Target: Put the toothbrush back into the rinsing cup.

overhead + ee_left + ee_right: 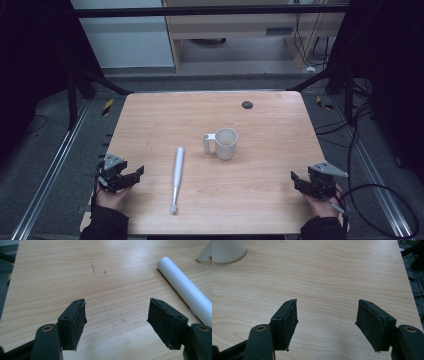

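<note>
Two grippers spread, holding nothing: left gripper [131,176], right gripper [299,182] | step: start | next: reach toothbrush [177,177] near tabletop's [260,135] front edge, by cup [225,143]

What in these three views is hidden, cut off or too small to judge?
- Cup: its inside bottom, high view, hidden by its own wall; right gripper view's top edge cuts it.
- Toothbrush: bristles too small, high view; left gripper view's right edge cuts the handle.
- Dark round spot on the table: too small to identify.
</note>
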The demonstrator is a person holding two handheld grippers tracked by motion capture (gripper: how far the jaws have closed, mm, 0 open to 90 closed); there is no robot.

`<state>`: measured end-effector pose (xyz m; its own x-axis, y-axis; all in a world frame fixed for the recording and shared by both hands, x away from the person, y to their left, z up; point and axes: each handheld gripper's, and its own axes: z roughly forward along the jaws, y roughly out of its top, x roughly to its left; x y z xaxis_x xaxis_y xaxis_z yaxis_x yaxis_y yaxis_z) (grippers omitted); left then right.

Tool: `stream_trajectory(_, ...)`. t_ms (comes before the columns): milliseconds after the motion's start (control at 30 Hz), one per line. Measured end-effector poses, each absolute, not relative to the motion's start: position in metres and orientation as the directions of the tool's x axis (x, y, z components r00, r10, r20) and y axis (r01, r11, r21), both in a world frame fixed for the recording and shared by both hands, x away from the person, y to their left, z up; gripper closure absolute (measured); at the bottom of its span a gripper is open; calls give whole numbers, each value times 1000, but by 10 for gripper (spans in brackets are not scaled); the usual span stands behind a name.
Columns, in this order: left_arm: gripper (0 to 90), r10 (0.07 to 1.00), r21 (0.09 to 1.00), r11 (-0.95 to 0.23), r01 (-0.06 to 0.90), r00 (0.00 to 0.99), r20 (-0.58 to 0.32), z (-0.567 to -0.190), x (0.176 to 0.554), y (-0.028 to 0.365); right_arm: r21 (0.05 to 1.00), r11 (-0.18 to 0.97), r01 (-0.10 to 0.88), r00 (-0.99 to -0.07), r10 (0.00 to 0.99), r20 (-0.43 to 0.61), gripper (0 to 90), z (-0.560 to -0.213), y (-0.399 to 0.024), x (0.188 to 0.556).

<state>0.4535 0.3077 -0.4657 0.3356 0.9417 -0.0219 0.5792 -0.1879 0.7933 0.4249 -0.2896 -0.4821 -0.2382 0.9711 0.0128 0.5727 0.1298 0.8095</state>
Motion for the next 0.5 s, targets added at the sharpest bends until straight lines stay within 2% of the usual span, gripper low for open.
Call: stream_trajectory(500, 478, 906, 771, -263, 580, 424, -10, -461, 444, 287, 818, 165, 552, -285, 959, -1, 394, -476, -275, 417)
